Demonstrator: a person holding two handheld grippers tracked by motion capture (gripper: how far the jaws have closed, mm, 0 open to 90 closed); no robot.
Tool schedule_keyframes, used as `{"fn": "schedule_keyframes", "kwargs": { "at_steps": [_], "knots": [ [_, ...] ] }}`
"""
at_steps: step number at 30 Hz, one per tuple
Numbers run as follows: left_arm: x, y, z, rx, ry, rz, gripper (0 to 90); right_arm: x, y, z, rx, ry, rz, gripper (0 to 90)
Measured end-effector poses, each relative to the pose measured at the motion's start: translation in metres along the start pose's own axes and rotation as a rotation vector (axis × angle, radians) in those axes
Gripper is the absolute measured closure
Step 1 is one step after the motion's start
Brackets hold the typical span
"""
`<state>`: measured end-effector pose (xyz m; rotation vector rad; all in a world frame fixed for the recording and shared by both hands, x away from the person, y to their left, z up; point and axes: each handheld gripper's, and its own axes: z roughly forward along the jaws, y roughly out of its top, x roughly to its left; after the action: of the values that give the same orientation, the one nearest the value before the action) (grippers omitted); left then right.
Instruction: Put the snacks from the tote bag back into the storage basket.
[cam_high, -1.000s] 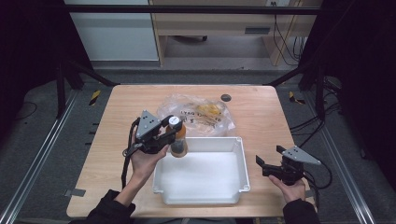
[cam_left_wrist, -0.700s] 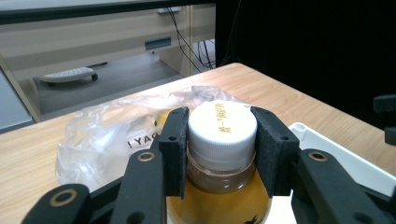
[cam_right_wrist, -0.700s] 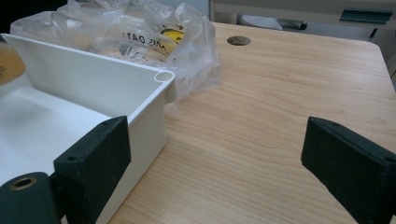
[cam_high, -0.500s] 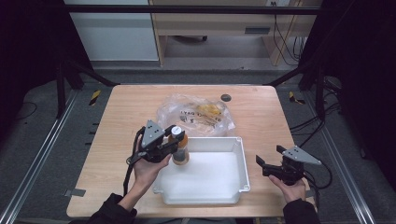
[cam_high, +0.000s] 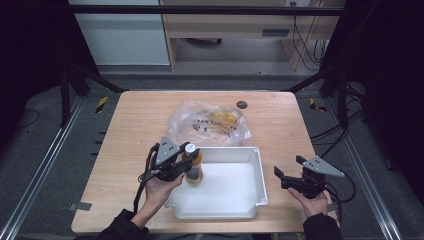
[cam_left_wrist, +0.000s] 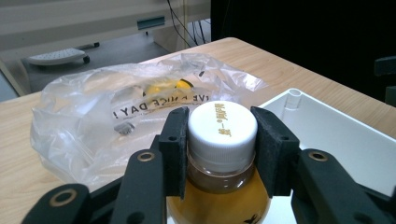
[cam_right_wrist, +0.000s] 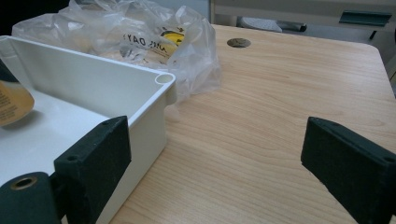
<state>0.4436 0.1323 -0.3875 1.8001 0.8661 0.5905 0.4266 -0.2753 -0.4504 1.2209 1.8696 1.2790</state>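
My left gripper (cam_high: 188, 159) is shut on the white cap of a small bottle (cam_high: 193, 167) of amber liquid, held upright over the left end of the white tray (cam_high: 258, 172). In the left gripper view both pads squeeze the bottle's cap (cam_left_wrist: 222, 129), with the amber body (cam_left_wrist: 217, 204) below them. My right gripper (cam_high: 286, 176) rests open on the table just right of the tray, nothing between its pads. The right gripper view has the bottle's lower part (cam_right_wrist: 13, 104) inside the tray (cam_right_wrist: 140, 98) at far left, and the right gripper (cam_right_wrist: 219, 158) itself wide open over bare wood.
A crumpled clear plastic bag (cam_high: 210, 122) with printed text and yellow contents lies behind the tray, also in the left gripper view as the bag (cam_left_wrist: 116, 116). A small dark round disc (cam_high: 242, 105) sits on the wooden table (cam_high: 135, 125) near its far edge.
My left gripper has carried the bottle down and toward me, from above the tray's far left corner into the tray's left end. The right gripper has stayed put.
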Motion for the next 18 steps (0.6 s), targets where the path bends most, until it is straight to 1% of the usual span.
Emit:
{"fn": "schedule_keyframes", "kwargs": {
  "at_steps": [8, 13, 18],
  "knots": [
    [-0.001, -0.006, 0.001, 0.007, -0.005, -0.005, 58.8, 0.000, 0.000, -0.001, 0.000, -0.003, -0.006, 8.7],
    [-0.002, -0.010, 0.004, 0.025, -0.009, -0.004, 58.8, -0.001, 0.000, -0.001, -0.002, -0.002, -0.009, 8.7],
    [-0.005, -0.012, 0.004, 0.020, -0.007, 0.008, 58.7, -0.001, 0.000, -0.001, -0.001, -0.002, -0.007, 8.7]
  ]
}}
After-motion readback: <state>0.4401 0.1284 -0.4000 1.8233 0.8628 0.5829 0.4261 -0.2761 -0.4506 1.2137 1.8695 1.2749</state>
